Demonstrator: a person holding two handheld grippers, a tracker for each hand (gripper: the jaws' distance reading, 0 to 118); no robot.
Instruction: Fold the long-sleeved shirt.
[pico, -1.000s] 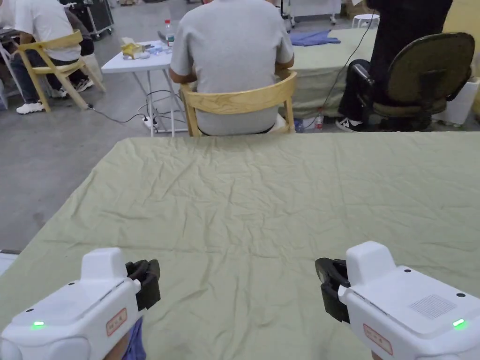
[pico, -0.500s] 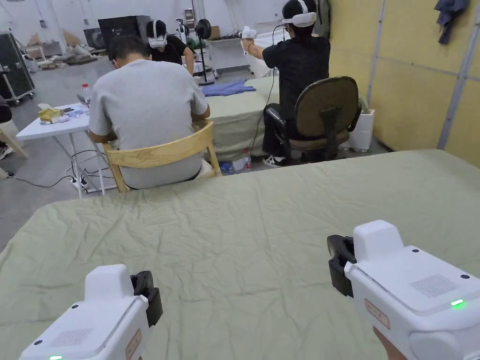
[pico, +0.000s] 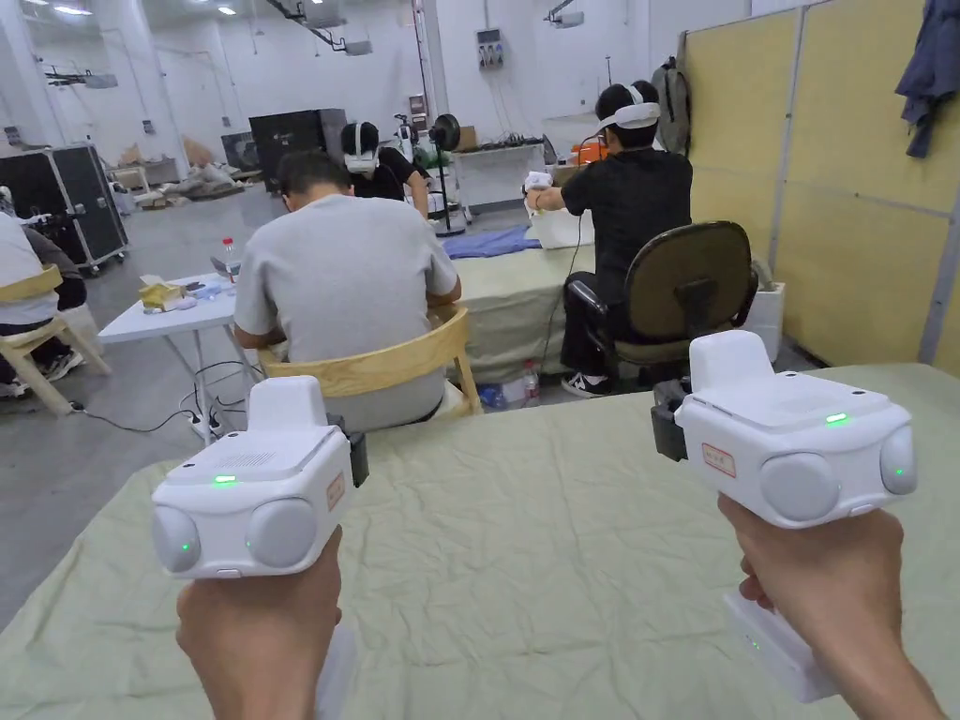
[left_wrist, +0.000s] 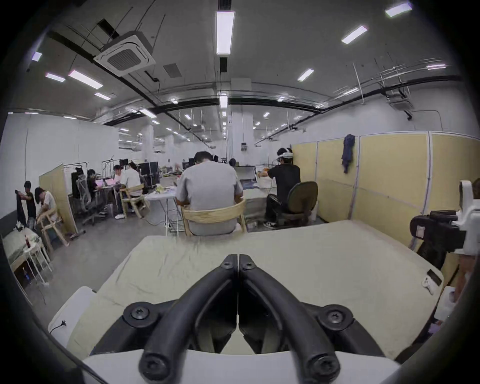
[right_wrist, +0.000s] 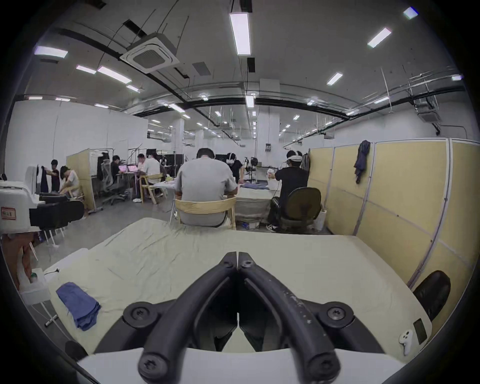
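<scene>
While both tongs, left (left_wrist: 237, 262) and right (right_wrist: 237, 259), hung clenched and empty above the desk (pico: 562, 525), the folded blue shirt (right_wrist: 79, 305) lay at its near-left edge, probably finished.

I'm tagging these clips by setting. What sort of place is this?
Probably a large indoor data-collection workshop: several cloth-covered tables, other seated people wearing headsets, yellow partition panels and open ceiling ducting.
</scene>
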